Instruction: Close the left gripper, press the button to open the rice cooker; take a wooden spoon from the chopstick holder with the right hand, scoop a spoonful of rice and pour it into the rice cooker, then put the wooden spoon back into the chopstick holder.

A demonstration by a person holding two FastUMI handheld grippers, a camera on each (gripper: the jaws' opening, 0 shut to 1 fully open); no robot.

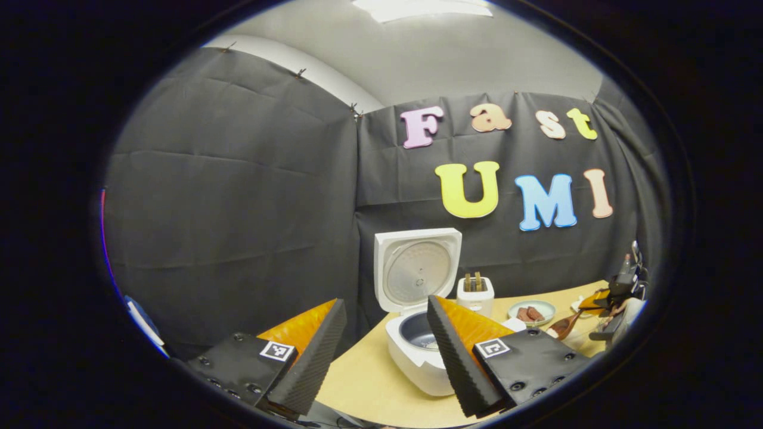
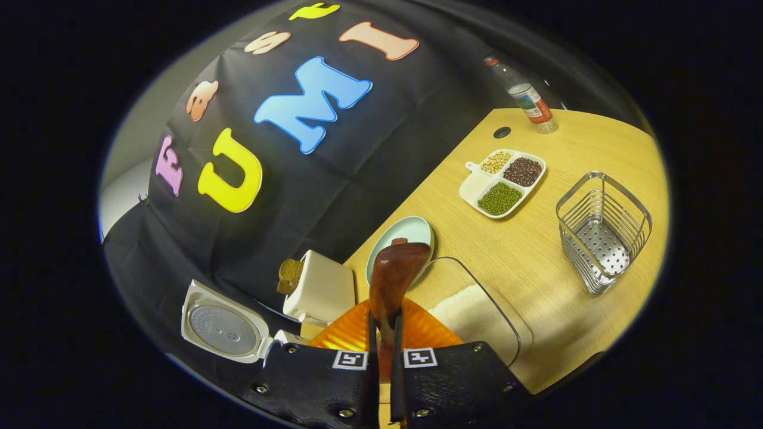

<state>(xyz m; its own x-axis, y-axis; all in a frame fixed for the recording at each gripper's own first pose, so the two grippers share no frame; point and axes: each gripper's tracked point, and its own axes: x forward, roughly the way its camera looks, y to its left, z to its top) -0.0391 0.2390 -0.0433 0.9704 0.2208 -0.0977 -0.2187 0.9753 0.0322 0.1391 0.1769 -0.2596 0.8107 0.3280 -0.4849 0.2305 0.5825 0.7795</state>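
Left gripper [image 1: 386, 351]: fingers wide apart, holding nothing, raised before the rice cooker [image 1: 417, 342], whose lid stands open. Right gripper [image 2: 383, 333]: fingers clamped on the wooden spoon [image 2: 393, 280], bowl forward above the clear rice container [image 2: 477, 316]. Wire chopstick holder [image 2: 602, 229] stands well apart on the table [image 2: 536, 262].

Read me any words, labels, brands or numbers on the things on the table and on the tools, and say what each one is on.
Bottle: has a label, too small and blurred to read.
Left tool and right tool, which grips the wooden spoon: square black-and-white patterns, no words.
Rice cooker: no text visible.
So none can be read.
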